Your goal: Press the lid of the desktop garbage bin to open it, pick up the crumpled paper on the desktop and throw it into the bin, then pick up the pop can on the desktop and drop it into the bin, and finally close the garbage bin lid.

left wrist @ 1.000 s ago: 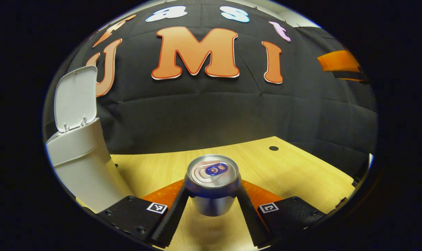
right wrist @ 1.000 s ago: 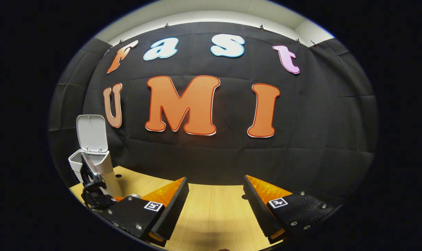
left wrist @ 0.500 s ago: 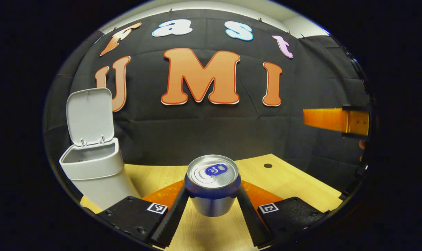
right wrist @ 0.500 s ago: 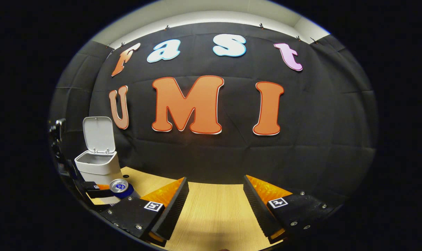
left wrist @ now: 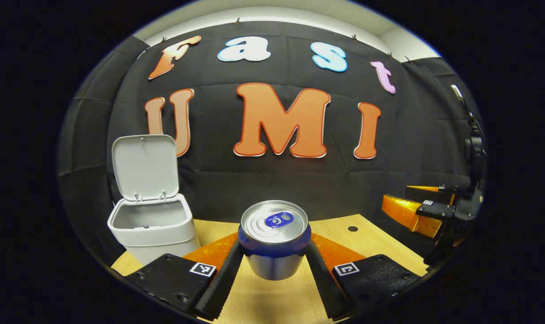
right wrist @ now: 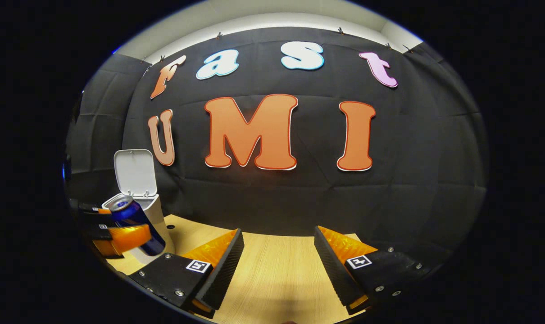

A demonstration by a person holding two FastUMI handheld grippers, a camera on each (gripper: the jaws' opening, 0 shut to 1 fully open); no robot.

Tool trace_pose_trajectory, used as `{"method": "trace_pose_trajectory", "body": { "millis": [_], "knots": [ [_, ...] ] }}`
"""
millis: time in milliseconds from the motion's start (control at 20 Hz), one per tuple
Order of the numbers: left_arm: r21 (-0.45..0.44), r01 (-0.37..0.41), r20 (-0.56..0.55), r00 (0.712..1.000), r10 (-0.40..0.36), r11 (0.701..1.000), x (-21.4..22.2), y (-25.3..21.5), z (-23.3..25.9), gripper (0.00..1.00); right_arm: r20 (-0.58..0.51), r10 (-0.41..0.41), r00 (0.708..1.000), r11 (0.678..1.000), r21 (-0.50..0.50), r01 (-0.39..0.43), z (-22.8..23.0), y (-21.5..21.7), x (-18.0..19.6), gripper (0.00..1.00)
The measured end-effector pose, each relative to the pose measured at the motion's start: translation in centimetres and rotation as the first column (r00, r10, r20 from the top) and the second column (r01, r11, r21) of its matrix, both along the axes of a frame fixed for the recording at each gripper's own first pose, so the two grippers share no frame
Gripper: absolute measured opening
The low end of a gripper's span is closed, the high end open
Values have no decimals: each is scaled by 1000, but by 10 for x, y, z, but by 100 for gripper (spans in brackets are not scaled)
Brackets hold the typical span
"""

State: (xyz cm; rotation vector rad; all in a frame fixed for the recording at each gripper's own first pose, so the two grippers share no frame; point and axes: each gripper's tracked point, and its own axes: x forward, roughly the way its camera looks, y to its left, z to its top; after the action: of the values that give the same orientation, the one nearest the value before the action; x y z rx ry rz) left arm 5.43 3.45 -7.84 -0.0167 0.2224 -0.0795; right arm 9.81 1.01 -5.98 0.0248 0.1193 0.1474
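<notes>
- Wood-grain desktop (left wrist: 376, 243) runs up to black cloth wall (left wrist: 277, 189) at the far side; a small dark hole in the top shows far right in left gripper view.
- Left gripper (left wrist: 274, 258): both fingers pinch the pop can (left wrist: 274, 238) by its sides, jaws closed on it. Can upright, silver top w/ blue tab facing the cam, held clear above the desktop w/ a faint shadow on the wood under it.
- In right gripper view the left gripper (right wrist: 112, 234) sits at far left w/ the pop can (right wrist: 135, 222) in it, tilted, top toward the bin, overlapping the bin front near its rim.
- Garbage bin (left wrist: 153, 231): white, stands on desktop at left, near the far edge, just left of the held can in left gripper view. Lid (left wrist: 144, 166) is flipped up, standing about vertical on its rear hinge, mouth open.
- Inside of bin: only upper walls visible; contents can't tell.
- Same bin (right wrist: 157, 216) and raised lid (right wrist: 135, 173) seen smaller at left in right gripper view.
- Right gripper (right wrist: 277, 261): jaws spread wide, nothing between the fingers, bare wood below; held above the desktop, facing the wall.
- Right gripper (left wrist: 419, 211) also seen at far right edge of left gripper view, well apart from can and bin, off past the desktop's right edge.
</notes>
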Motion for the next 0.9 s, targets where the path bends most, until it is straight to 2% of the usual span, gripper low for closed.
{"method": "trace_pose_trajectory", "body": {
  "millis": [350, 500, 900],
  "knots": [
    [-1, -125, 36, 992, 125, 992, -5, 62, 62, 80, -8, 17, 1000, 1000, 1, -17, -5, 14, 11, 94],
    [-2, -179, 87, 980, 178, 984, -5, 96, 87, 79, -18, 20, 1000, 1000, -5, -21, -9, 22, 17, 93],
    [55, -297, 151, 946, 287, 953, 15, 170, 104, 79, -19, 34, 999, 999, -17, -34, -9, 37, 28, 93]
  ]
}}
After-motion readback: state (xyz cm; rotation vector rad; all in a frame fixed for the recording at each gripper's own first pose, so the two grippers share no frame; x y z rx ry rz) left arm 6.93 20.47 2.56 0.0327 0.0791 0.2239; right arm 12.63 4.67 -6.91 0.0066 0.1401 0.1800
